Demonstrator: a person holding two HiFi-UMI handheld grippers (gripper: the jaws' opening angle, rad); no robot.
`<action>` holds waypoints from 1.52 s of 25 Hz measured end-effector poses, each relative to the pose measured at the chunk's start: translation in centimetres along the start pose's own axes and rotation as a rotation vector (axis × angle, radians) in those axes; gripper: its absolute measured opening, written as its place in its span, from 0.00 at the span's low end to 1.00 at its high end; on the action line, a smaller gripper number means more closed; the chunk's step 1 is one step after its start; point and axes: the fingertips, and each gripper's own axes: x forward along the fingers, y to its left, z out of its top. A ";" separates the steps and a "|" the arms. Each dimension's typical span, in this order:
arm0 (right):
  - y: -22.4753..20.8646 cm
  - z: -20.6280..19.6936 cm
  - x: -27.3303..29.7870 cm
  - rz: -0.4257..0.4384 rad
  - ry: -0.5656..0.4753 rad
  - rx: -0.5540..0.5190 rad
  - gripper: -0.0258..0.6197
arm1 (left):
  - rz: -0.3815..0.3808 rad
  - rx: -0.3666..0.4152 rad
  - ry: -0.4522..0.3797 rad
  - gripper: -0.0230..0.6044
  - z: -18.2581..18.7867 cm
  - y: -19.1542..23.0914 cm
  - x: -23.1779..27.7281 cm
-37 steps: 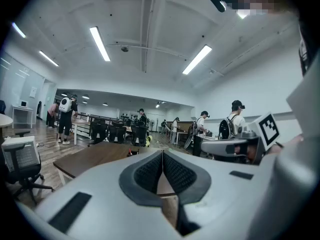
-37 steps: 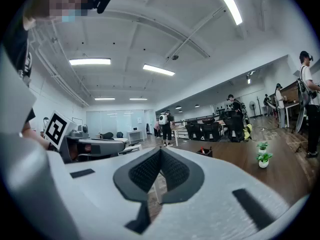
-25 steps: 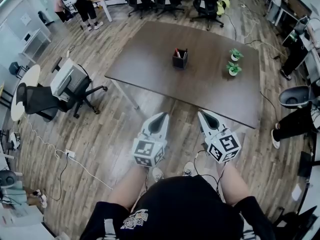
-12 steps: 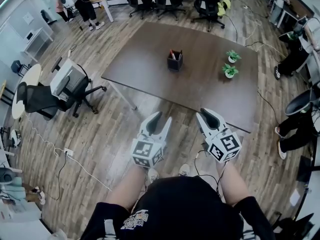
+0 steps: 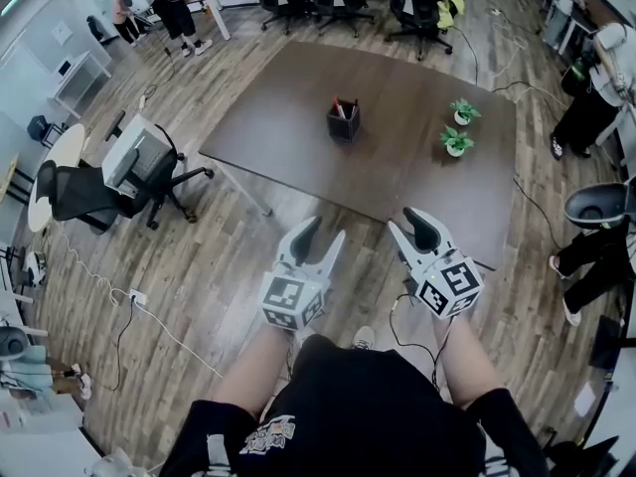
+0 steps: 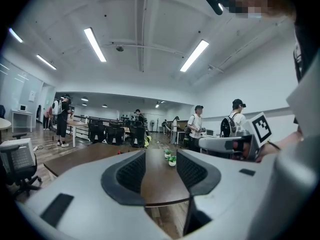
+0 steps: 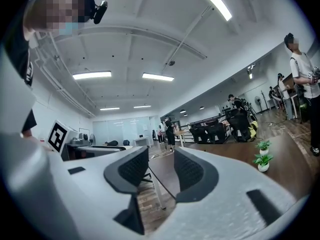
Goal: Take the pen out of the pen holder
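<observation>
1. We stand on a wood floor (image 5: 199, 256), by the near edge of a big brown table (image 5: 288, 117).
2. The pen holder (image 5: 343, 125) is a small dark box. It stands upright on the table, far from us and well apart from both claws.
3. A pen (image 5: 338, 107) with some red on it pokes out of the top of the holder. We cannot tell how many pens are in there.
4. Our left gripper (image 5: 324, 233) is up in the air over the floor, near the table's near edge. Its jaws are spreading apart, and nothing is between them.
5. Our right gripper (image 5: 408, 223) is just beside it, on the right. Its jaws are opening too, and they hold nothing.
6. Two little green plants (image 5: 459, 125) in white pots stand on the table, to the right of the holder.
7. A gray office chair (image 5: 139, 167) stands on the floor, off to the left of the table.
</observation>
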 end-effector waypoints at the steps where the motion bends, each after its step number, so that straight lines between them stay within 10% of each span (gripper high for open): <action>1: -0.1 0.1 0.2 0.002 0.001 -0.001 0.30 | -0.002 0.002 0.001 0.31 0.0 0.0 0.2; 16: -1.7 -0.3 6.2 -0.051 0.023 -0.013 0.34 | -0.065 -0.014 -0.002 0.32 0.0 5.5 3.7; 38: -0.1 -1.7 27.8 -0.250 0.044 -0.002 0.34 | -0.309 -0.062 0.021 0.32 0.7 25.6 9.4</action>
